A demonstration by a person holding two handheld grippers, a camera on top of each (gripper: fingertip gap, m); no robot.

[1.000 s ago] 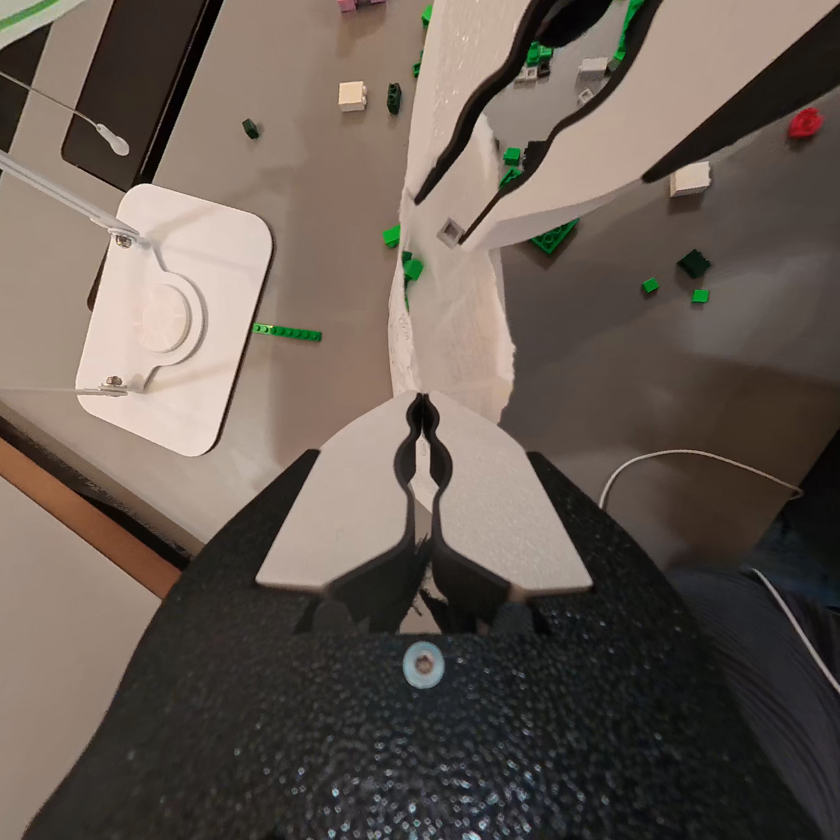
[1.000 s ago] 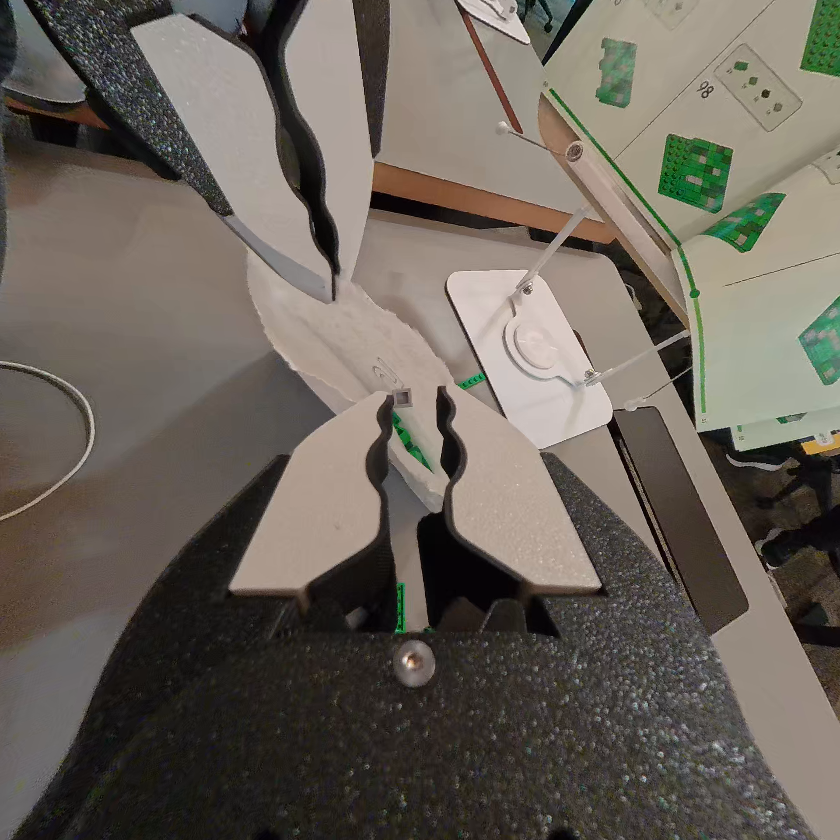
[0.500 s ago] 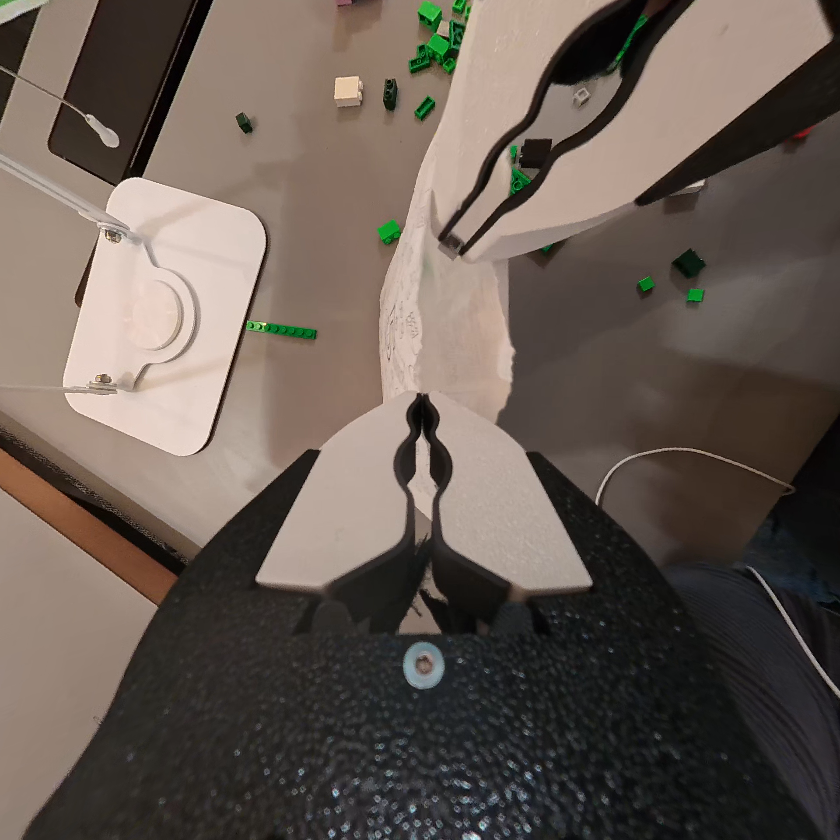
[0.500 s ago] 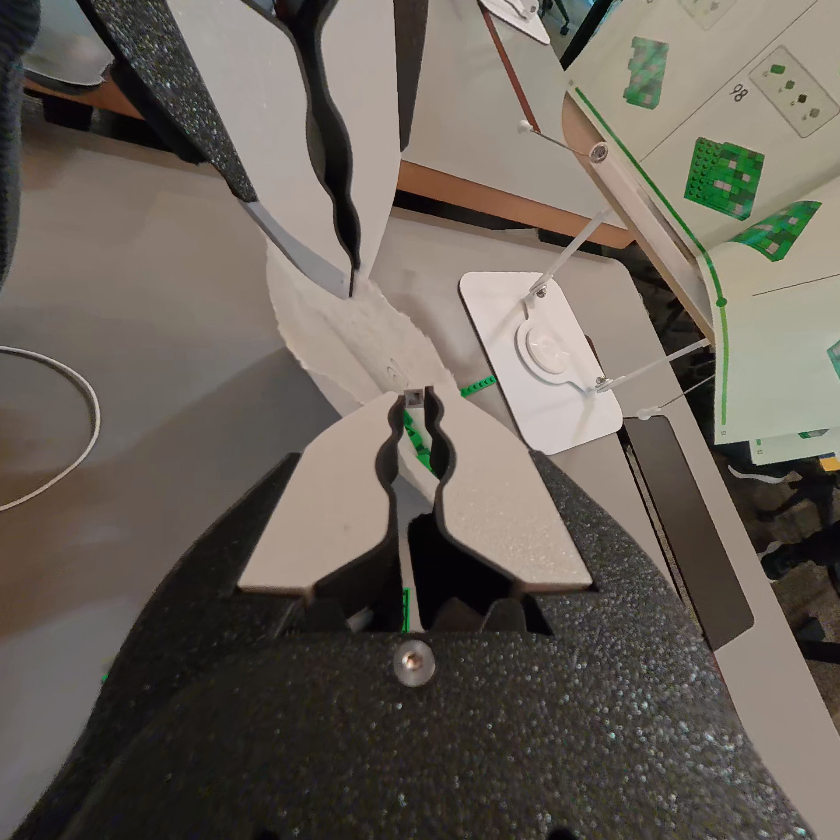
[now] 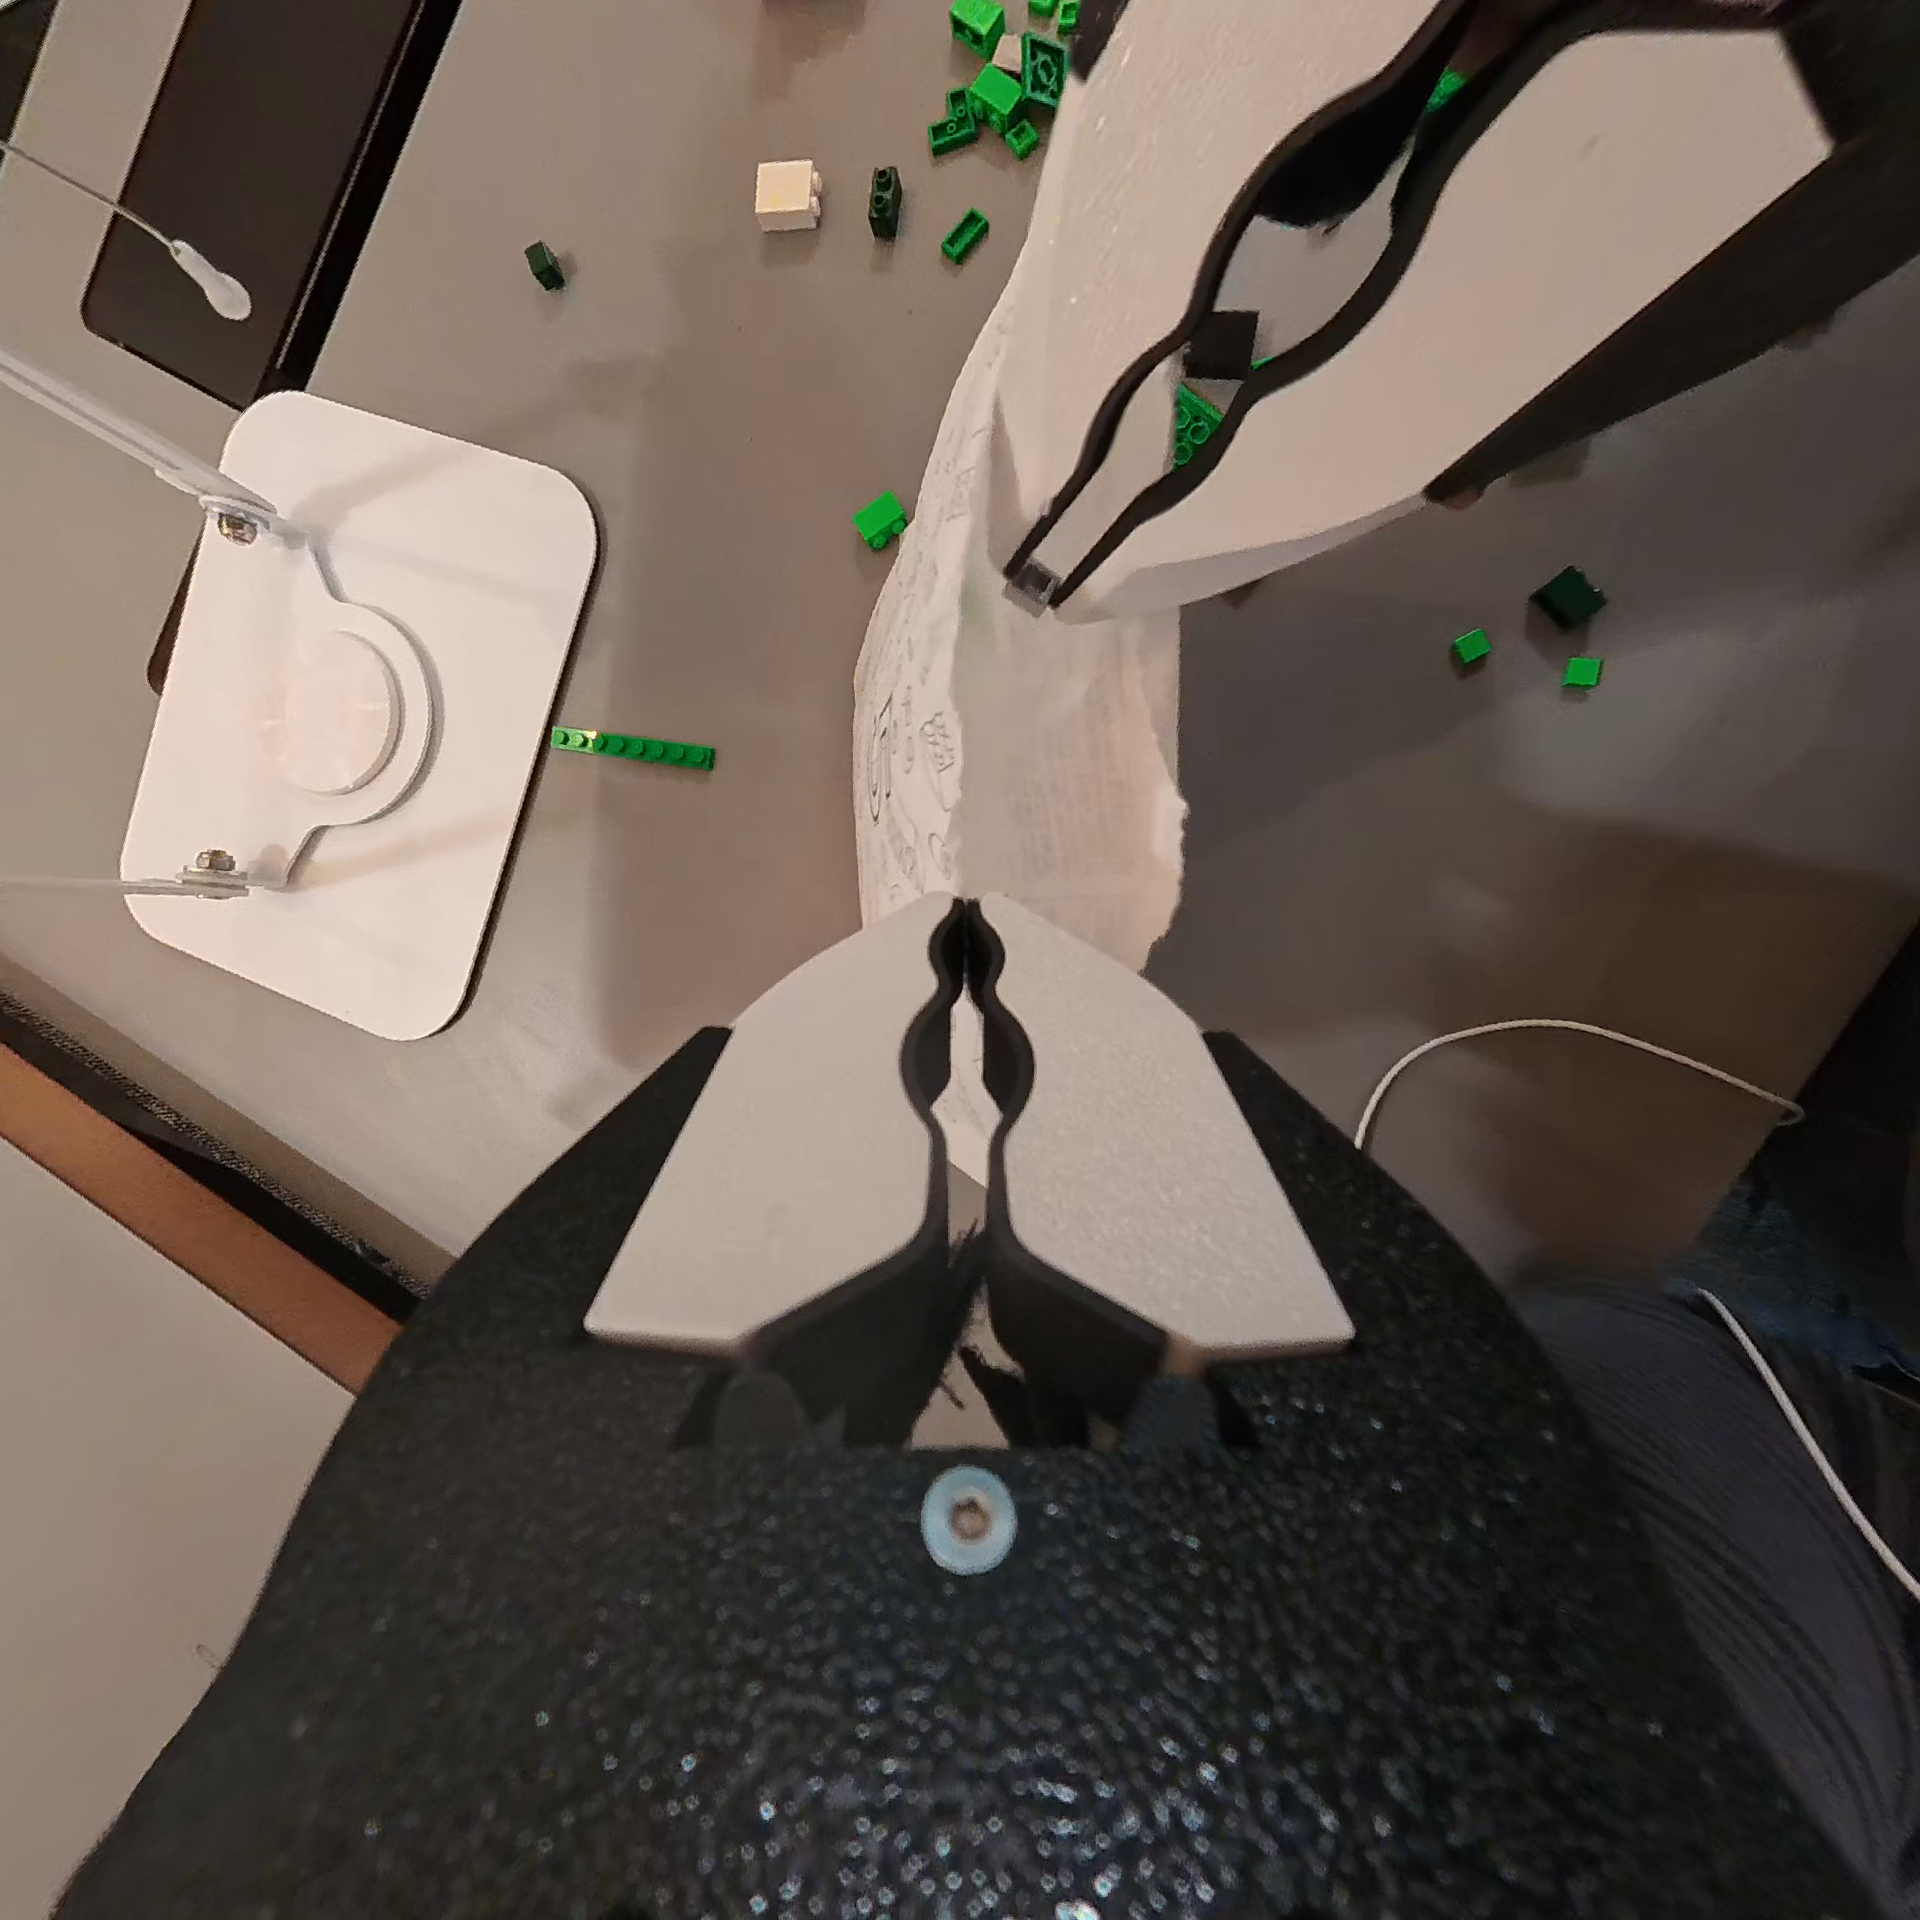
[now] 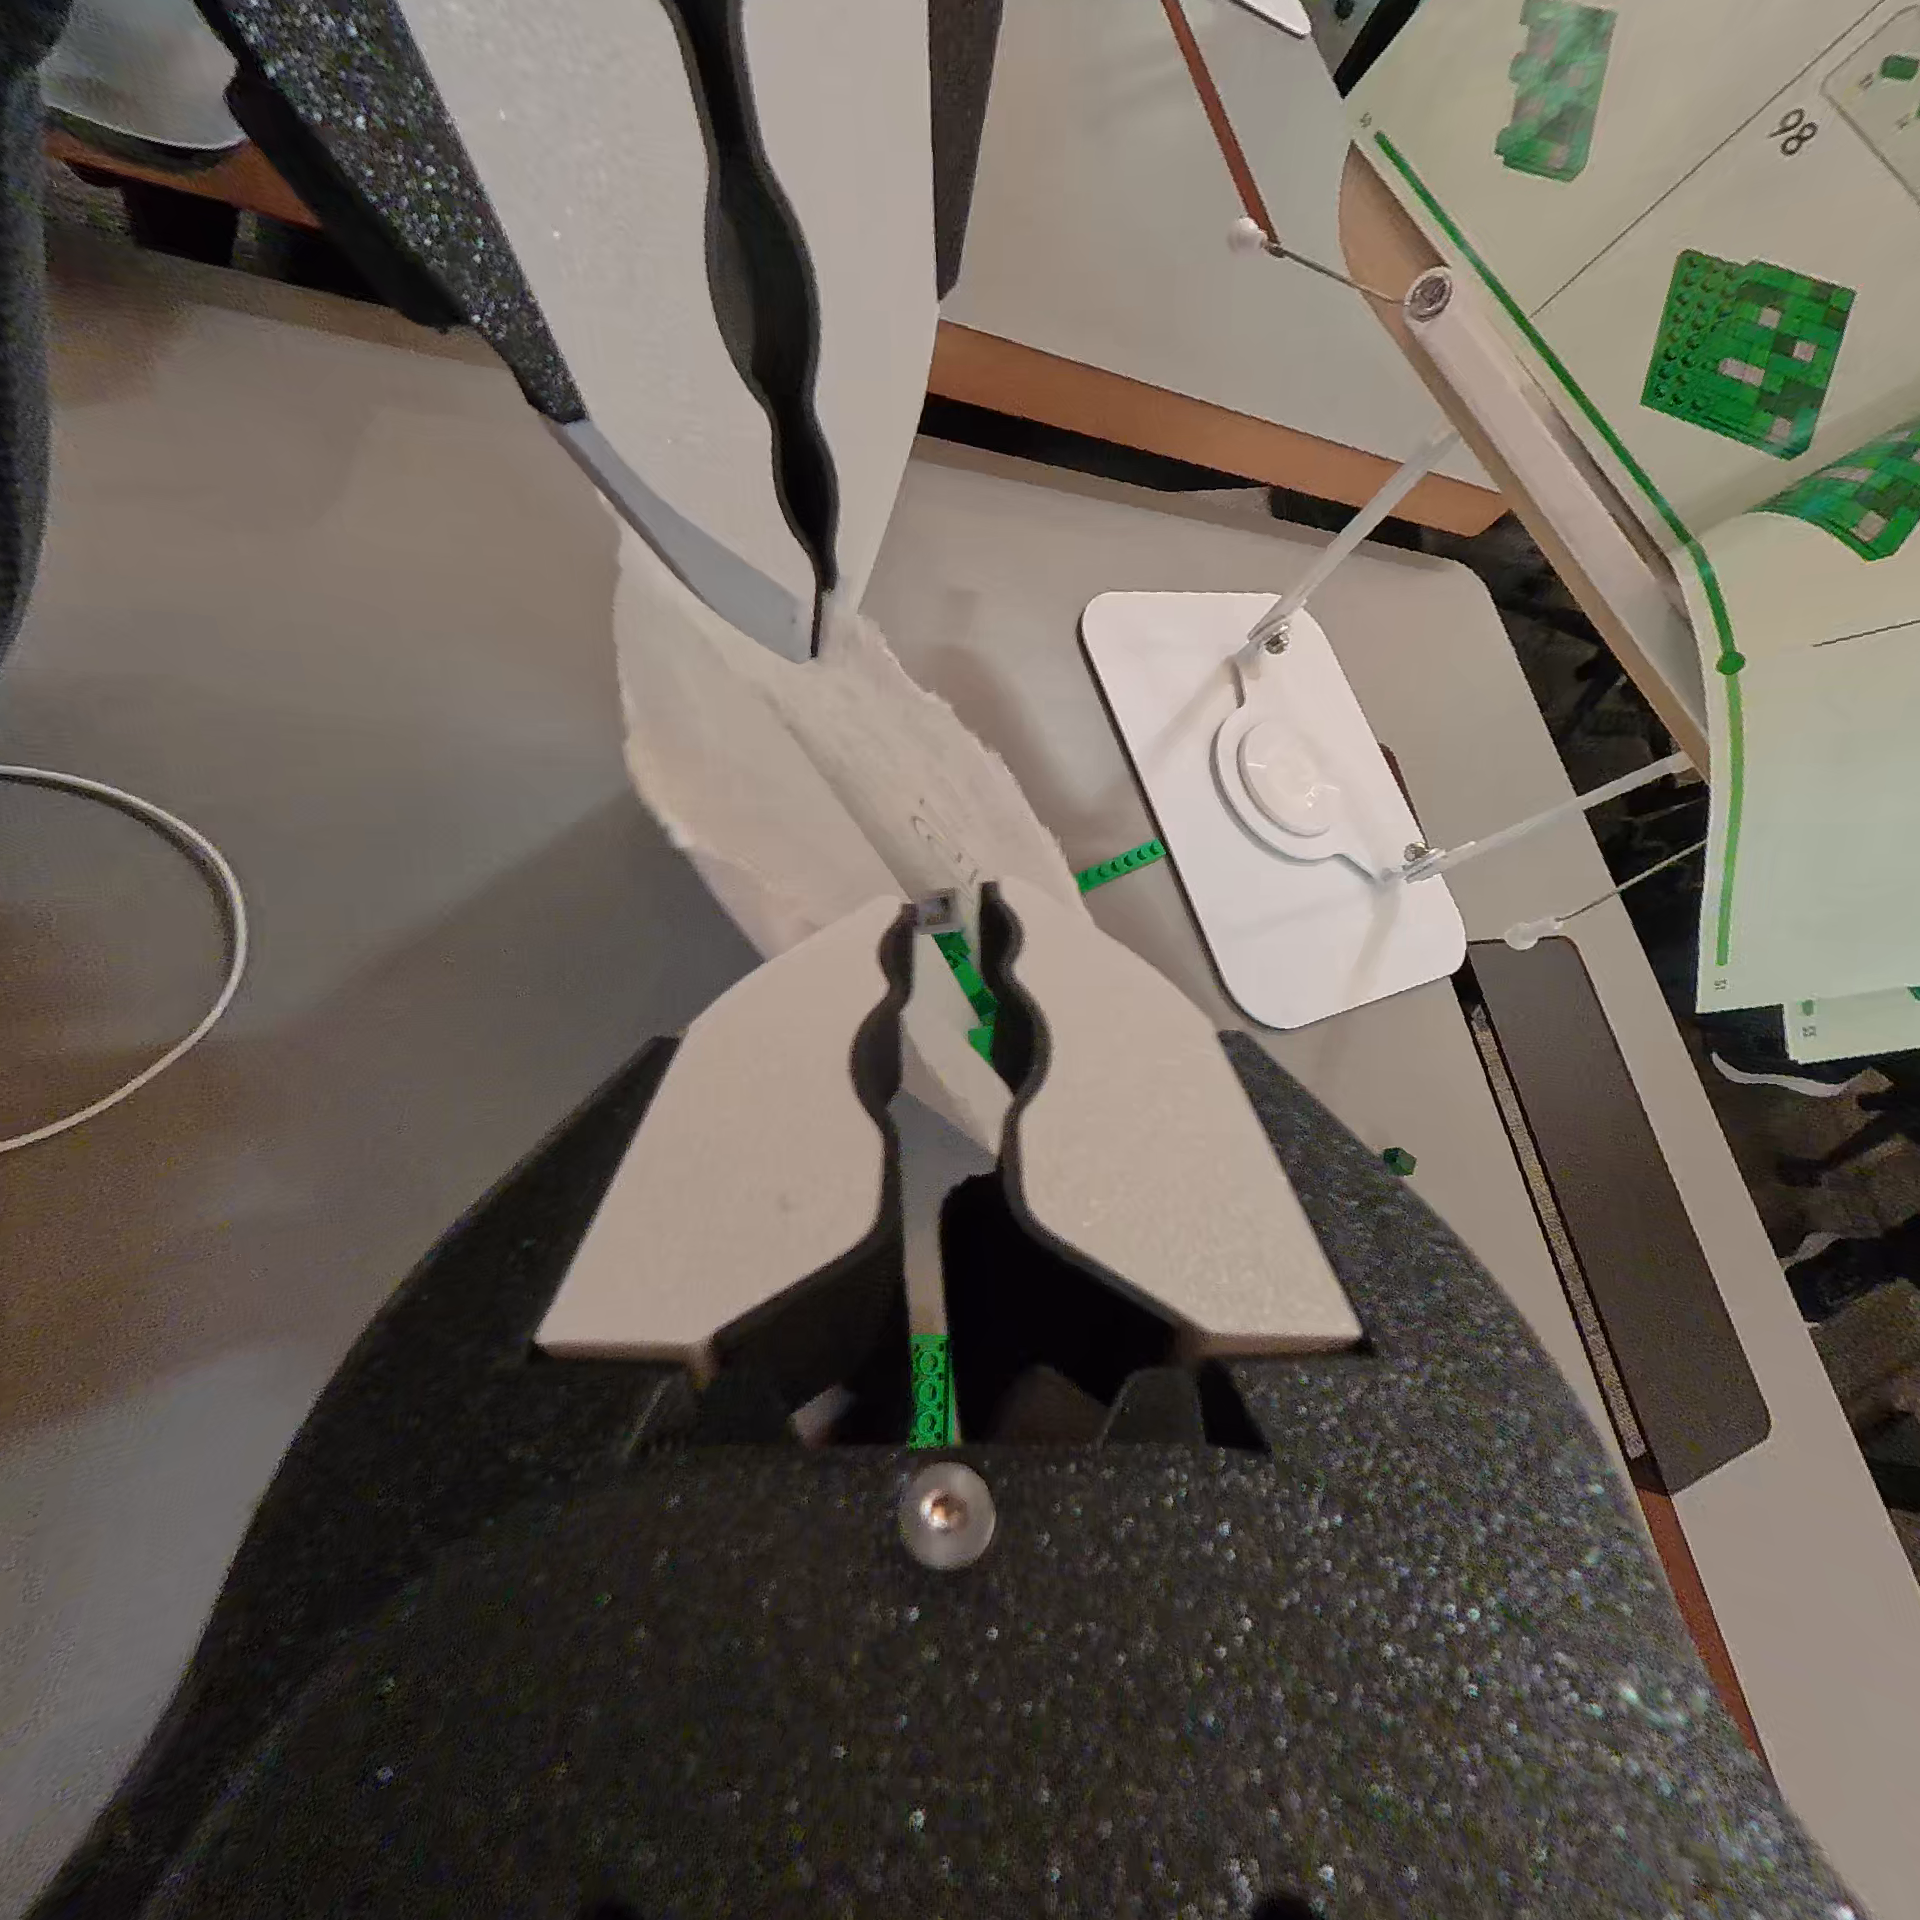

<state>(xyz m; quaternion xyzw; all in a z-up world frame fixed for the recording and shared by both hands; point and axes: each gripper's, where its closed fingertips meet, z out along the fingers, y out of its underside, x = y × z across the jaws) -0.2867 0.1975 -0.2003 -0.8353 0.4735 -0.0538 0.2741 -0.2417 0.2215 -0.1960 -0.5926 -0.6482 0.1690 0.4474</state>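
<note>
Grey tabletop (image 5: 727,987) lies below us; our left gripper (image 5: 966,914) pinches the white paper bag's (image 5: 1049,748) torn edge, fingers closed on it; our right gripper (image 6: 961,904) clamps its other edge, fingers narrow; green bricks (image 5: 997,94) and a white stand base (image 5: 343,665) lie around.

A paper bag (image 5: 1023,748) hangs between both claws above the table (image 5: 675,436), bricks (image 5: 977,99) beyond
</note>
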